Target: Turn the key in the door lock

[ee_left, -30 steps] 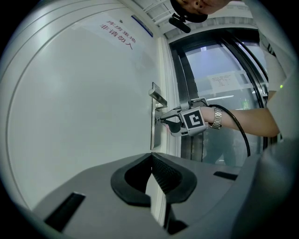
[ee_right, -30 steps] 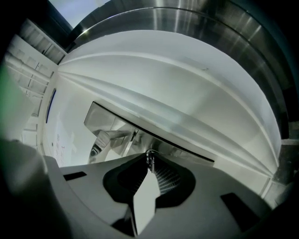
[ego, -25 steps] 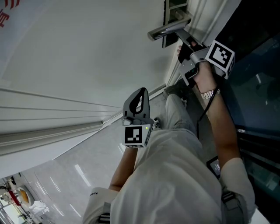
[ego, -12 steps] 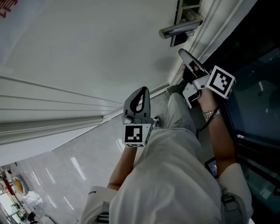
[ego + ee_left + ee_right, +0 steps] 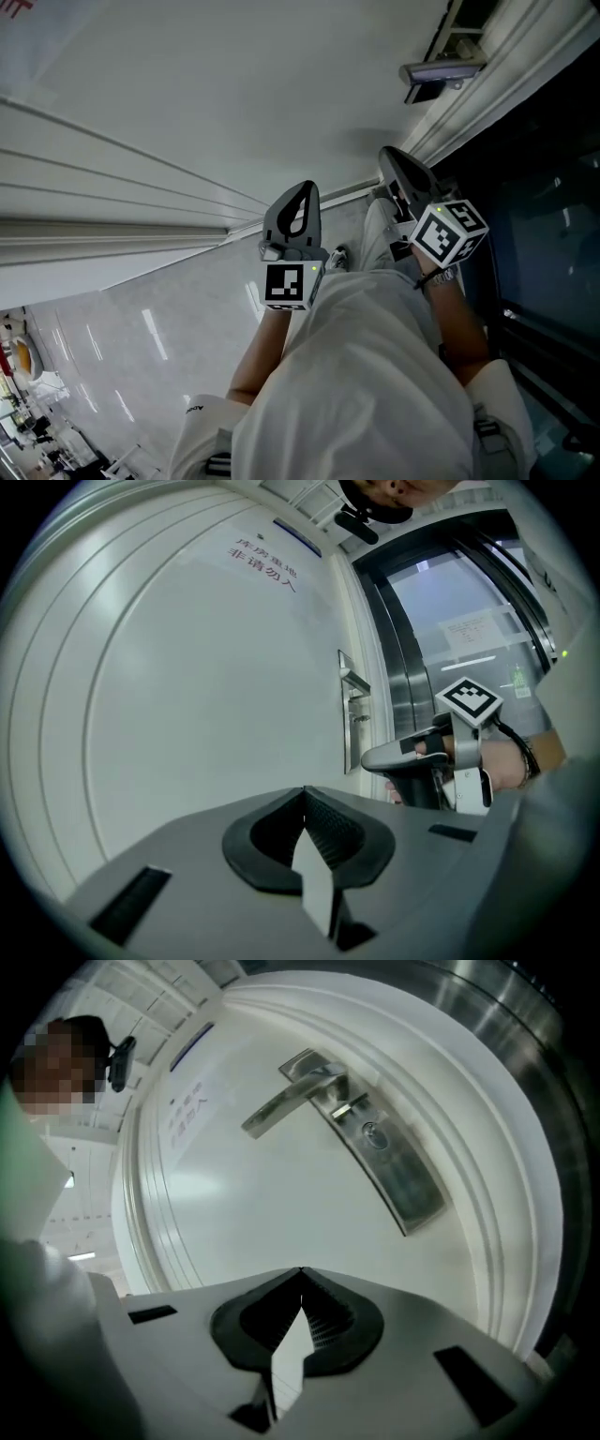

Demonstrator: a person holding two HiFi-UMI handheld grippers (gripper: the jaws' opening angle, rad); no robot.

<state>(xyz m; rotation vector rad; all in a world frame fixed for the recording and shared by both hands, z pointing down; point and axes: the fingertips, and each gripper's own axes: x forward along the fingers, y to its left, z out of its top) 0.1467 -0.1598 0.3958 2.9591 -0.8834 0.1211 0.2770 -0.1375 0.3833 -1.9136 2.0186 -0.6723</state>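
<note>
The right gripper [image 5: 300,1277] has just closed its jaws together, empty, clear of the door lock [image 5: 372,1132] on the plate [image 5: 405,1183] beneath the lever handle [image 5: 281,1110] at the edge of the door [image 5: 253,1213]; the left gripper [image 5: 303,797] has its jaws together, empty.

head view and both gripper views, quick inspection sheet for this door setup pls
surface: white door above a glossy pale floor
job's things: lever handle on a metal lock plate; keyhole shows no key
clutter: small items at the floor's far corner, too small to tell
grippers: left gripper shut, empty; right gripper apart from the lock, jaws have just been closing, nothing between them
cables: dark cable by the right wrist
surroundings: dark glass panels beside the door
</note>
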